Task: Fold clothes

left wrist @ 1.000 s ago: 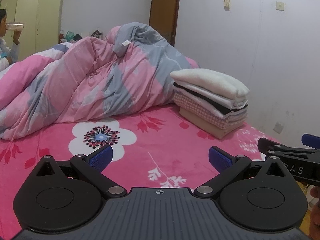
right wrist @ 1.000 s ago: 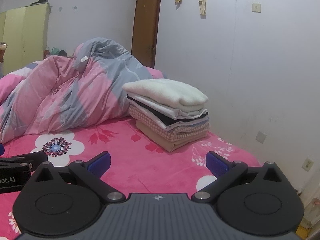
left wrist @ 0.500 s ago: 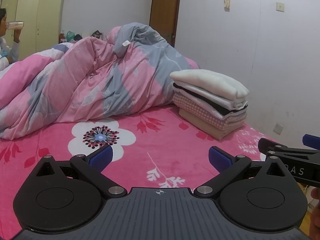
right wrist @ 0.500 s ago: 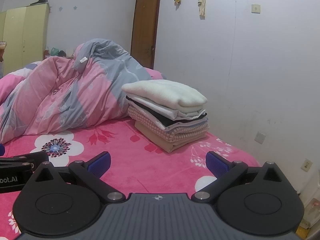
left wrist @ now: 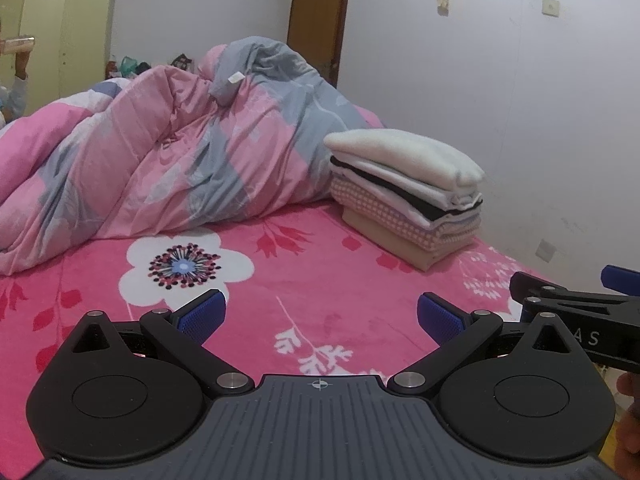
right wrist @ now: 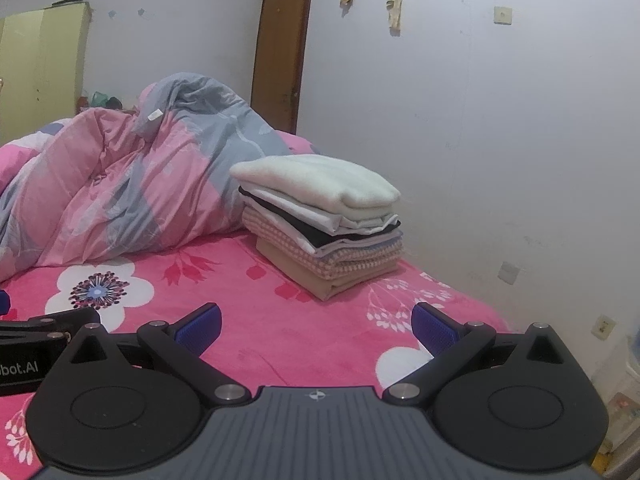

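**Tools wide over the bed, folded pile at the far corner**

Tools come nearest. Our left tool (left wrist: 319, 316) hangs above the pink flowered bed (left wrist: 280, 292) with its blue pads (left wrist: 202, 314) spread wide and nothing between them. Our right tool (right wrist: 316, 322) hangs just beside it, equally wide and equally unladen; each shows at the edge of the other's view.

Between the tools and the wall the bed is bare sheet. Farther on, near the wall, sits the stack of folded clothes (right wrist: 320, 220): a tan piece at the bottom, a checked one, a black layer, white layers, and a thick cream piece on top, edges roughly squared. No loose garment shows in either view.

We judge that this fits two stages alike: a pile complete with folding over, or a pause while another garment waits out of sight. Should a piece come to hand, we would spread it flat on the bare sheet, pinch matching corners with both tools, and keep the crease straight.

Beyond the stack the crumpled quilt (left wrist: 180, 160) could hide clothing in its folds; we cannot tell. A person's arm (left wrist: 18, 92) is cut off at the far left edge. The bed's near edge lies hidden under the tool bodies.
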